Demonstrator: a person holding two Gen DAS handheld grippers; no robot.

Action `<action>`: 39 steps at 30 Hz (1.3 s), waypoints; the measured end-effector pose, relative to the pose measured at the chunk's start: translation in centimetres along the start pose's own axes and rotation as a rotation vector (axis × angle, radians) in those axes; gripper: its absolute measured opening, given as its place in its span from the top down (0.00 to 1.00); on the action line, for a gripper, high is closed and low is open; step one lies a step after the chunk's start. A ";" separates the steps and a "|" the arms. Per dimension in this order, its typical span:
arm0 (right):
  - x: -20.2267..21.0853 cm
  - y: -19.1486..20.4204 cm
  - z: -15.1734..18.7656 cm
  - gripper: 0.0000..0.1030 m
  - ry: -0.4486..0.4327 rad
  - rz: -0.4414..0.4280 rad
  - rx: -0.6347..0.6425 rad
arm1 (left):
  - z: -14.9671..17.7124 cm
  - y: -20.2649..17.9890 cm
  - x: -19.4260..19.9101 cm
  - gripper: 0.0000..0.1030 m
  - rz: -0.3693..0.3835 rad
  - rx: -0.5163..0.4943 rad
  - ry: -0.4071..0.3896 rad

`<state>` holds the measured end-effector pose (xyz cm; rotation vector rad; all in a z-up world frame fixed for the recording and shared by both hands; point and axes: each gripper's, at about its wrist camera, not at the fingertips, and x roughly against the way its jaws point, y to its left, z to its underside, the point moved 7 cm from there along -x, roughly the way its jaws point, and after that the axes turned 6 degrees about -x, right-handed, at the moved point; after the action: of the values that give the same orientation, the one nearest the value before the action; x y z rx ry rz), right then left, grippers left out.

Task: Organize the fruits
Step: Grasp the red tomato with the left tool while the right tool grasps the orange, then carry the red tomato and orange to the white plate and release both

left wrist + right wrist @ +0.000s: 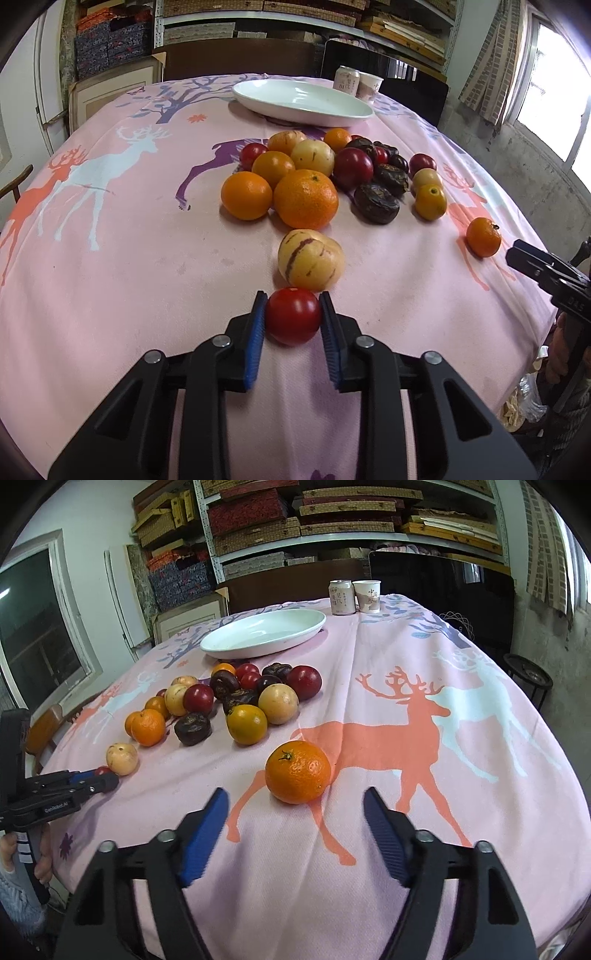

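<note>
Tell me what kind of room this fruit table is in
Probably a storeroom or workshop used as a dining spot, not a tidy kitchen. Metal shelves stacked with woven and cloth-covered boxes fill the back wall, the side wall is bare concrete, and the table wears a pink deer-print tablecloth.

Can lettering too small to read, hand cut off

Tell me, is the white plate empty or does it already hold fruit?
Empty. The white plate shows only its bare inside; all the fruit lies on the tablecloth.
</note>
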<state>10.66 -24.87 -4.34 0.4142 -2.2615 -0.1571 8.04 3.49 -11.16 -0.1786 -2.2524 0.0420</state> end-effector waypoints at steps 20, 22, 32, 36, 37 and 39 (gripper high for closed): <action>-3.4 -0.8 -3.4 0.56 0.107 -0.062 -0.042 | -2.1 1.1 1.6 0.73 0.081 0.050 -0.016; -2.8 -0.8 -5.6 0.56 0.070 -0.080 -0.051 | -3.8 1.1 2.3 0.73 0.078 0.027 -0.035; -8.4 2.4 -19.0 0.56 -0.012 -0.116 -0.049 | -19.4 3.1 -4.2 0.73 0.027 0.012 -0.076; -14.5 3.4 -21.6 0.56 0.045 -0.112 -0.061 | -22.9 3.4 -9.0 0.73 0.040 0.028 -0.032; -15.4 3.7 -21.7 0.56 0.053 -0.110 -0.058 | -23.5 3.4 -10.2 0.73 0.038 0.022 -0.020; -17.6 4.1 -22.0 0.56 0.073 -0.094 -0.040 | -24.4 3.3 -12.7 0.73 0.036 0.012 0.015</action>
<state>37.02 -14.51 -1.23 0.4975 -2.1649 -0.2314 35.22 4.18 -5.73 -0.2128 -2.2333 0.0728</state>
